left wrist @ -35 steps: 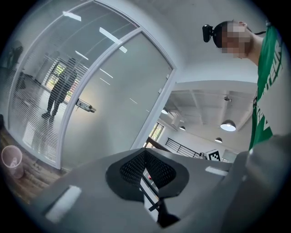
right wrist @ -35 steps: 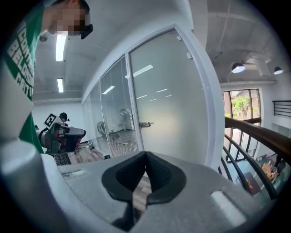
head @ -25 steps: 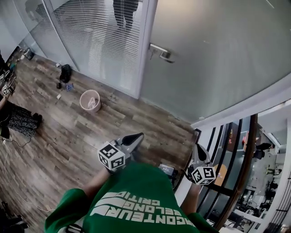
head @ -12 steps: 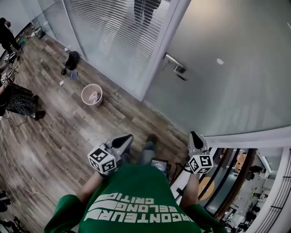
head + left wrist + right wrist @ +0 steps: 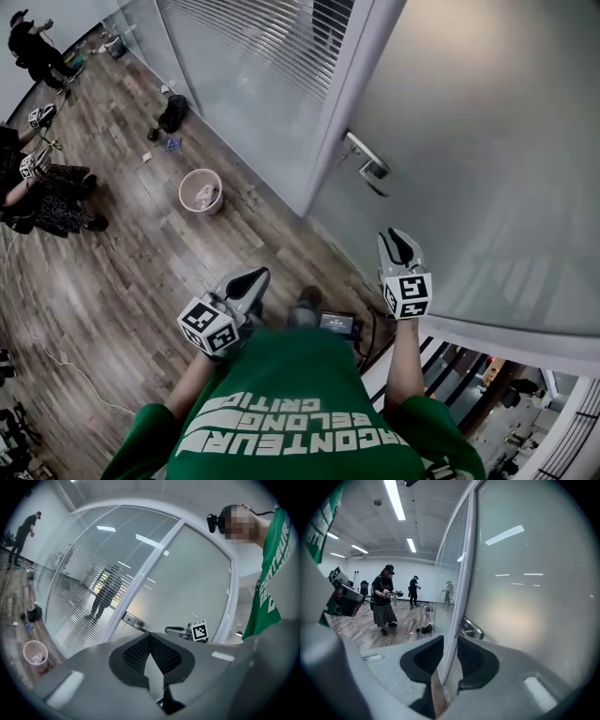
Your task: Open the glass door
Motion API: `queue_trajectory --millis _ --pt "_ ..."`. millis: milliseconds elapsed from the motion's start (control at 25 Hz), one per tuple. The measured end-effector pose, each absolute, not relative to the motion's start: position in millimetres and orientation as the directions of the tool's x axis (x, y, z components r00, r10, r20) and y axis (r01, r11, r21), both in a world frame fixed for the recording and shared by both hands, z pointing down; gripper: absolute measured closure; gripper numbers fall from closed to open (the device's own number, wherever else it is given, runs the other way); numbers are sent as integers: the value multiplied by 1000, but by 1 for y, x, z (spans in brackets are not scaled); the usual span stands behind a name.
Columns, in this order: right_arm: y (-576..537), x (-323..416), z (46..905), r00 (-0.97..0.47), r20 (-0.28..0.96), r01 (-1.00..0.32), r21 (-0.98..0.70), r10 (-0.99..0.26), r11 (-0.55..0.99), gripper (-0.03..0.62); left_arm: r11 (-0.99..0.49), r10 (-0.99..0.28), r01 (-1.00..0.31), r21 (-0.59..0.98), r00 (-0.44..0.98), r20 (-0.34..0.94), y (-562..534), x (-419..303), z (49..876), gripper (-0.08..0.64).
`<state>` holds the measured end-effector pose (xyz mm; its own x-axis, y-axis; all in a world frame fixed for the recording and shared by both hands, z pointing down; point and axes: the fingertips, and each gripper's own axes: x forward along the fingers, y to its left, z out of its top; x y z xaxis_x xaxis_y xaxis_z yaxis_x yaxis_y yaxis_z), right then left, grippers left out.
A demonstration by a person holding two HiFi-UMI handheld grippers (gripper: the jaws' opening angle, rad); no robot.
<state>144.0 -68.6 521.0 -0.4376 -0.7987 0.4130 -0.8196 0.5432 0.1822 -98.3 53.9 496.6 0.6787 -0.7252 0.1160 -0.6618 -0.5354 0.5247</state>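
The frosted glass door point(image 5: 487, 150) fills the right of the head view, with its metal lever handle point(image 5: 366, 161) at the door's left edge. My right gripper point(image 5: 398, 248) points at the door below and right of the handle, well apart from it. Its jaws have just been opening and stand open with nothing between them. In the right gripper view the handle point(image 5: 471, 629) shows just beyond the right gripper point(image 5: 450, 656). My left gripper point(image 5: 246, 281) hangs lower left over the floor, shut and empty. In the left gripper view the handle point(image 5: 133, 620) lies far ahead of the left gripper point(image 5: 150, 641).
A glass partition with blinds point(image 5: 253, 66) stands left of the door frame. A pink waste bin point(image 5: 202, 192) and a black bag point(image 5: 172, 112) sit on the wooden floor. People stand at the far left point(image 5: 37, 178). A railing point(image 5: 487, 394) runs at bottom right.
Door and handle have come nearer and lower in the head view. My right gripper has swung forward towards the door from beside the railing. The left gripper shifted slightly.
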Motion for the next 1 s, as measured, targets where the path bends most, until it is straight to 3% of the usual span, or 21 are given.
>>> queue_trajectory --millis 200,400,640,840,1000 --pt "-114 150 536 -438 486 -767 235 -756 596 503 -489 -763 -704 515 632 138 41 -76 492 543" --pt "-151 138 562 -418 640 -684 246 -645 687 480 -394 -825 -763 513 539 169 42 -76 489 543" --pt "-197 127 591 -298 768 -581 325 -567 746 472 -314 -864 -793 522 467 188 43 -78 494 543" --pt "-221 120 625 -205 877 -511 283 -435 812 413 -307 -881 -788 534 448 155 33 -90 496 543" --pt "-231 118 644 -138 934 -470 232 -331 852 411 -324 -881 -774 544 457 126 17 -98 491 543"
